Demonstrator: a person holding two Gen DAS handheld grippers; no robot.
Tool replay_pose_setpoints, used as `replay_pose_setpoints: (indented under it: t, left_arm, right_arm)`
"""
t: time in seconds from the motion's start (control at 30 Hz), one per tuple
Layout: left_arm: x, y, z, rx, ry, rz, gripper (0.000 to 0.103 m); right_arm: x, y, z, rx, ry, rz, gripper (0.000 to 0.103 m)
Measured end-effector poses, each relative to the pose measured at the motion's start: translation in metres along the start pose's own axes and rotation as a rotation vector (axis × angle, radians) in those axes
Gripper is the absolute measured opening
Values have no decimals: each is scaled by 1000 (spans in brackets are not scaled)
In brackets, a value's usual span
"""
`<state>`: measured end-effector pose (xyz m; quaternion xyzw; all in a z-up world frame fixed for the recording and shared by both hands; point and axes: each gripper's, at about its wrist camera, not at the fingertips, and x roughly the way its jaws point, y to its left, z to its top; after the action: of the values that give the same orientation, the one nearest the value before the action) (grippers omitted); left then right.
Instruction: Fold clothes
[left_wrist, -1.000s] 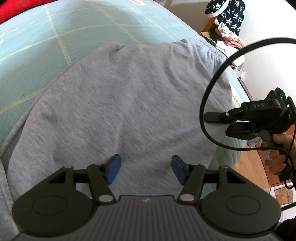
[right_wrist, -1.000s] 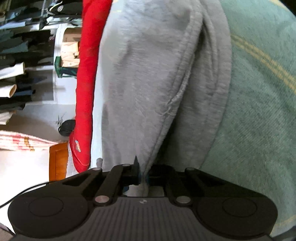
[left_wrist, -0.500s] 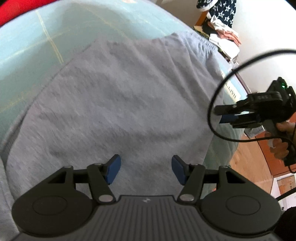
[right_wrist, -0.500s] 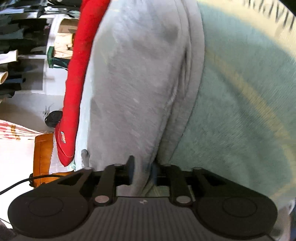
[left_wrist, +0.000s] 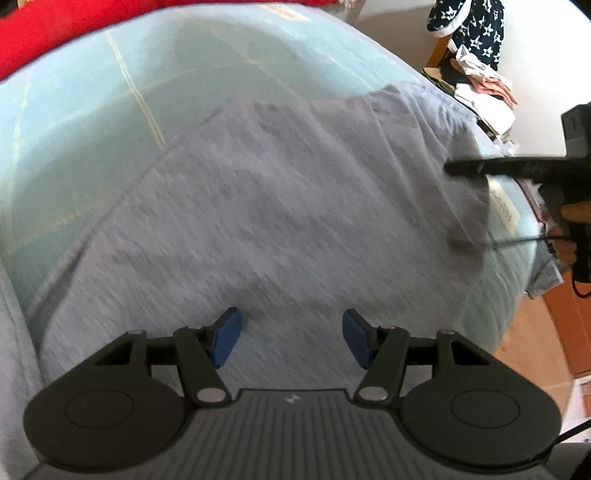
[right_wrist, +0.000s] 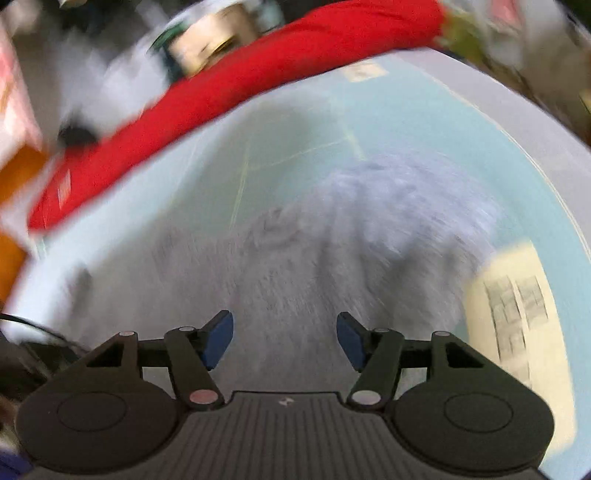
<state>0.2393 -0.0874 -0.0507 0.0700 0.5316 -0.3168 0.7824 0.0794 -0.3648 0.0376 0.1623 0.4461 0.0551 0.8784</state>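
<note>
A grey garment (left_wrist: 280, 206) lies folded on a pale green bedcover (left_wrist: 92, 122), filling the middle of both wrist views. My left gripper (left_wrist: 291, 341) hovers over its near part, blue pads apart, nothing between them. My right gripper (right_wrist: 284, 341) is above the grey garment (right_wrist: 314, 258) in a motion-blurred view; its jaws are opening and nothing sits between the pads. In the left wrist view the right gripper's finger (left_wrist: 491, 168) reaches over the garment's right edge, held by a person's hand (left_wrist: 570, 221).
A red garment (right_wrist: 229, 96) lies along the far edge of the bed. A cream printed label (right_wrist: 517, 317) shows on the bedcover at right. Clothes are piled on a chair (left_wrist: 476, 70) beyond the bed. Wooden floor (left_wrist: 532, 354) lies to the right.
My right gripper let go of the grey garment's edge, opened, rose and rolled round to look across the bed. The left gripper tilted slightly and stayed open.
</note>
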Motion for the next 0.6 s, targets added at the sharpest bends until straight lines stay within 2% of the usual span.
replay_pose_setpoints:
  t: [0.07, 0.13, 0.27, 0.3, 0.4, 0.53, 0.57, 0.6]
  left_arm:
    - [2, 6, 0, 4, -1, 37, 62]
    - [2, 15, -1, -6, 0, 81, 61]
    - [-9, 23, 12, -67, -42, 133, 55]
    - [-14, 24, 19, -83, -79, 129, 55]
    - [-15, 28, 40, -147, -170, 39, 55]
    - [15, 18, 65, -78, -190, -12, 55]
    - [24, 16, 71, -52, -195, -8, 55]
    - [32, 17, 75, -30, -195, 38, 56]
  right_arm:
    - [14, 6, 1, -106, 35, -60, 67]
    - [11, -5, -10, -187, 41, -101, 65]
    - [1, -3, -8, -260, 66, -150, 65]
    - [2, 0, -4, -264, 68, -151, 67]
    - [3, 6, 4, -262, 49, -123, 75]
    - [14, 4, 1, -256, 85, -99, 75]
    - [17, 4, -1, -258, 98, -101, 76]
    - [19, 4, -3, -263, 105, -100, 78]
